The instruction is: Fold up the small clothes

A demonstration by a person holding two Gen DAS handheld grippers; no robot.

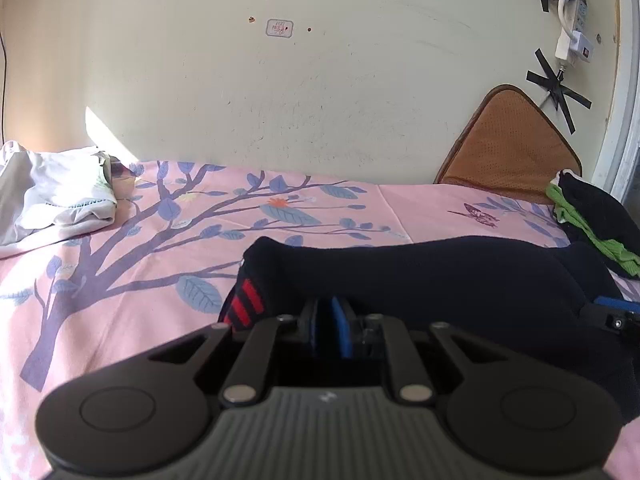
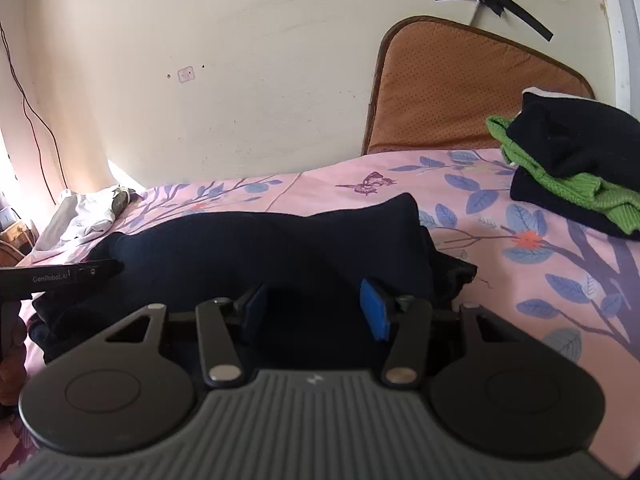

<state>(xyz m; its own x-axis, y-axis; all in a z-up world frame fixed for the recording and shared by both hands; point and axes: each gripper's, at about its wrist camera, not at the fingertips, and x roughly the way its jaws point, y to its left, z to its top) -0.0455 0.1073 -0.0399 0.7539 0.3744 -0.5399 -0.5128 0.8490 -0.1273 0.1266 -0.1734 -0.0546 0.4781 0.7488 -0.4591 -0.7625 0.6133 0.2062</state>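
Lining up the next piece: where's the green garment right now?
In the right wrist view the green garment sits at the far right of the pink bedsheet, sandwiched in a pile of black clothes before the brown cushion.

Navy garment with red stripes at one edge. Pink bedsheet printed with purple branches, blue leaves, small orange flowers. Blue pads on black grippers. Green and black clothes stacked. Brown dotted cushion. White cloth. Cream wall.
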